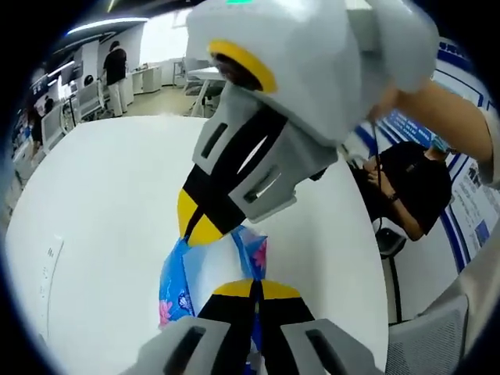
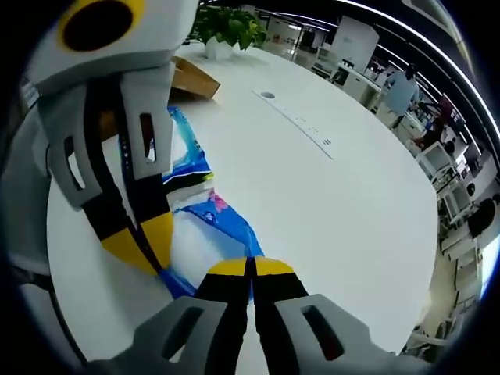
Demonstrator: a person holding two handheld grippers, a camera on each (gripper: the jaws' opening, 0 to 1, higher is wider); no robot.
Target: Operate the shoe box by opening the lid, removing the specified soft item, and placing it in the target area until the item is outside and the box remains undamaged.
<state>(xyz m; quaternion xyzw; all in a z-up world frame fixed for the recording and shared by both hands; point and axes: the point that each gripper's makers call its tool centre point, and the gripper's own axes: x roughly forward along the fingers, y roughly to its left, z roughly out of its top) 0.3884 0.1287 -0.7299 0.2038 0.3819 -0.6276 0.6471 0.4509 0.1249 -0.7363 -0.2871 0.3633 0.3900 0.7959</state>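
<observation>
A soft blue packet with pink flowers [image 1: 178,281] hangs over the white table [image 1: 101,203], held from both ends. My left gripper [image 1: 254,287] is shut on its near edge. My right gripper [image 1: 205,226] reaches down from above and is shut on the top of the packet. In the right gripper view, my right gripper [image 2: 251,269] pinches the blue packet [image 2: 219,215], and the left gripper [image 2: 144,246] clamps it from the left. A brown cardboard box [image 2: 194,78] lies behind on the table, mostly hidden by the left gripper.
A potted plant [image 2: 226,27] stands beyond the box. A person in black [image 1: 414,187] sits past the table's right edge, near a grey chair [image 1: 426,336]. Another person [image 1: 116,70] stands far off among desks. The white table [image 2: 336,203] stretches wide to the right.
</observation>
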